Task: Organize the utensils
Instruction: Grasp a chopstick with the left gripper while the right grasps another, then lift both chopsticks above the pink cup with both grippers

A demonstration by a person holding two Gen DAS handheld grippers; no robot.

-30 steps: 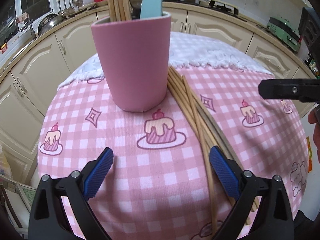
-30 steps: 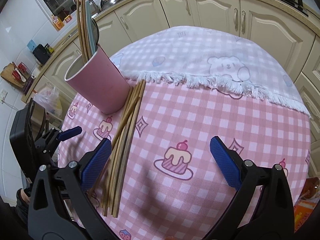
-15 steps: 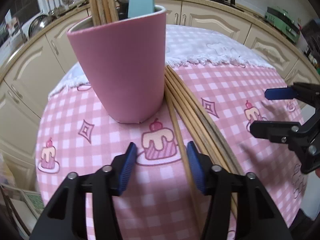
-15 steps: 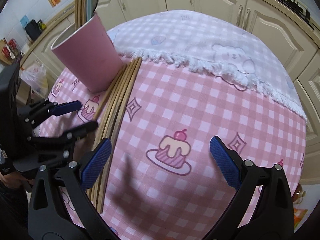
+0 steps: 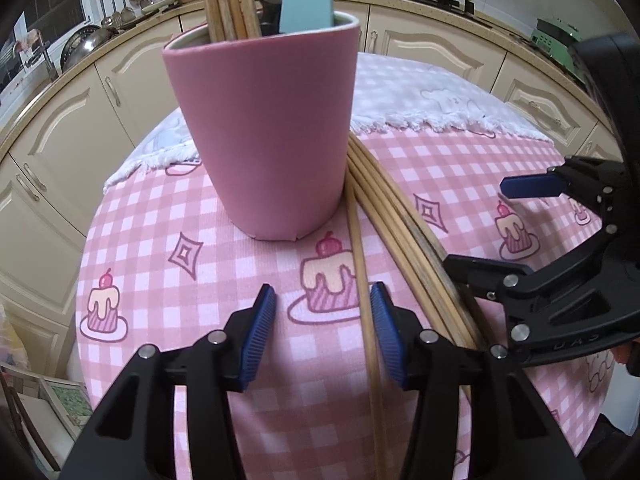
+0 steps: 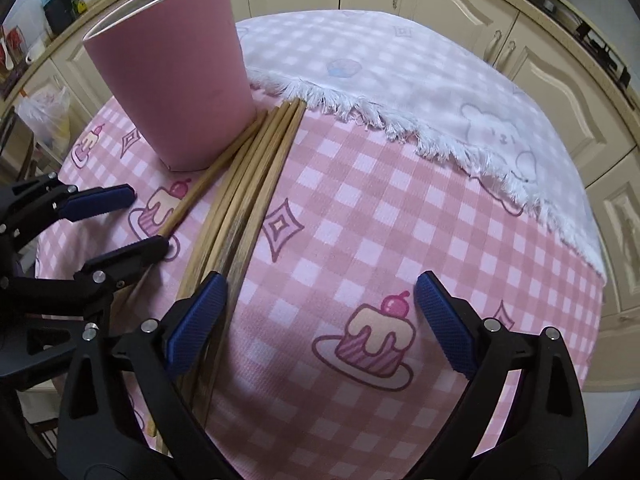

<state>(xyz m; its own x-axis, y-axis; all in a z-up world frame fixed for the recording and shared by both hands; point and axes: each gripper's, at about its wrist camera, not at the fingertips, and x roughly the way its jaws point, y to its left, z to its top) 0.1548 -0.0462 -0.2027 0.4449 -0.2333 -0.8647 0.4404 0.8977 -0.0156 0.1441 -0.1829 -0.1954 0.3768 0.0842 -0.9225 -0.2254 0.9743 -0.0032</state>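
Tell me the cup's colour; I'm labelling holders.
Plain pink outside, pale inside; the cup shows best in the left wrist view.

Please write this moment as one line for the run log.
left gripper: jaws half-closed astride single wooden chopstick, not gripping | right gripper: jaws open beside wooden chopstick bundle | pink cup: upright

No readable text, label or number anywhere — only faint, illegible embossed marks on the right hand-held gripper (image 5: 532, 236)
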